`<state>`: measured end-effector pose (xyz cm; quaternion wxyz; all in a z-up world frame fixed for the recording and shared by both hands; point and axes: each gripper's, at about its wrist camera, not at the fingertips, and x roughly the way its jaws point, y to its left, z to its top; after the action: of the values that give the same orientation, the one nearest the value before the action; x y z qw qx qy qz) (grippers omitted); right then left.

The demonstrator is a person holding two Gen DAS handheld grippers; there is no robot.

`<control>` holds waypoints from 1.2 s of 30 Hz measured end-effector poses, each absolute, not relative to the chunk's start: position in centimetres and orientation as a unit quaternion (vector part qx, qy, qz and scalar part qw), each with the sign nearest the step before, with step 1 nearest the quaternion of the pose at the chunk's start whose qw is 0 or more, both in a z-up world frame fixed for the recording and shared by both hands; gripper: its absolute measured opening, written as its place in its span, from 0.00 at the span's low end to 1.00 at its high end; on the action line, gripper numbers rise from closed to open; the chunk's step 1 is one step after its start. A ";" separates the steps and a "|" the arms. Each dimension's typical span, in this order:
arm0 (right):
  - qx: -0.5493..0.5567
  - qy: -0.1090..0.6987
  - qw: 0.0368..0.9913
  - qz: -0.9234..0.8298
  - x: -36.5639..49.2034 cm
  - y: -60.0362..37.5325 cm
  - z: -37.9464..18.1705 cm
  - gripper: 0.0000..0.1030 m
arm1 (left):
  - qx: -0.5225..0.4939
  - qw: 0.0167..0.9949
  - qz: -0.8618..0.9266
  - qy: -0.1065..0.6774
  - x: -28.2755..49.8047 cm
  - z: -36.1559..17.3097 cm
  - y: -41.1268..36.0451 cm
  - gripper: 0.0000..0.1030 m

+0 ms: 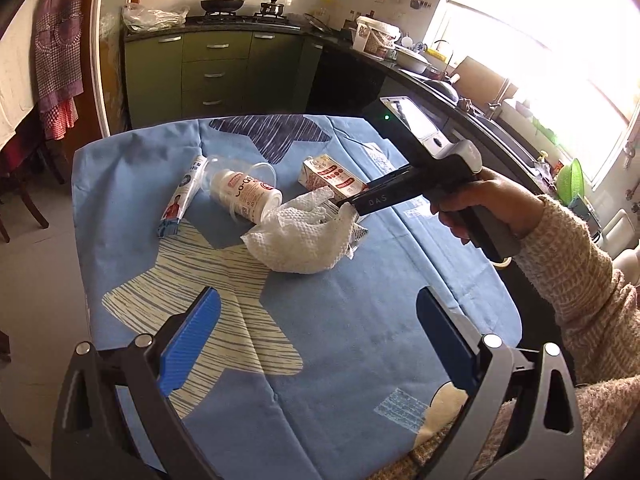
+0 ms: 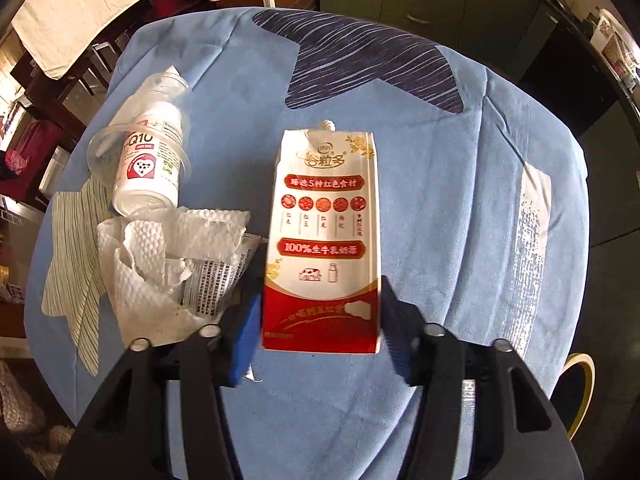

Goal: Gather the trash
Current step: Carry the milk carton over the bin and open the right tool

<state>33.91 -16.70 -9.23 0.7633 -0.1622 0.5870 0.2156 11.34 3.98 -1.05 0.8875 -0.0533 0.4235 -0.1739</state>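
Your surface: a table under a blue cloth (image 1: 360, 320), set in a kitchen with green cabinets (image 1: 216, 68) and a stove.

Milk carton (image 2: 326, 240): lies between your right gripper's (image 2: 320, 332) pads; whether they press, you cannot tell.

Your left gripper (image 1: 316, 340): spread, empty.

Crumpled paper towel (image 1: 304, 236) and white bottle (image 1: 248, 196): just beside the carton.
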 end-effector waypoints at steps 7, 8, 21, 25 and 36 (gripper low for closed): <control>-0.144 0.562 0.790 0.200 33.3 -20.0 -6.8 0.51 | -0.054 0.884 -0.180 0.428 11.6 -1.4 3.5 0.91; -0.137 0.561 0.792 0.198 33.0 -20.8 -6.4 0.51 | -0.054 0.884 -0.181 0.428 11.6 -1.5 3.4 0.91; 0.001 0.553 0.806 0.212 28.1 -31.3 -3.5 0.51 | -0.035 0.877 -0.207 0.432 12.0 -1.7 0.3 0.91; 0.031 0.533 0.829 0.166 25.9 -37.5 -1.8 0.51 | -0.031 0.876 -0.214 0.431 12.1 -1.6 -0.4 0.91; 0.090 0.556 0.825 -0.041 26.1 -56.0 -7.6 0.51 | -0.019 0.871 -0.219 0.440 12.8 -2.4 -1.9 0.91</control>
<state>26.07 -55.96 -7.61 0.8254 0.0899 0.5558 -0.0414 12.78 -1.92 -2.39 0.8706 -0.0185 0.4403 -0.2190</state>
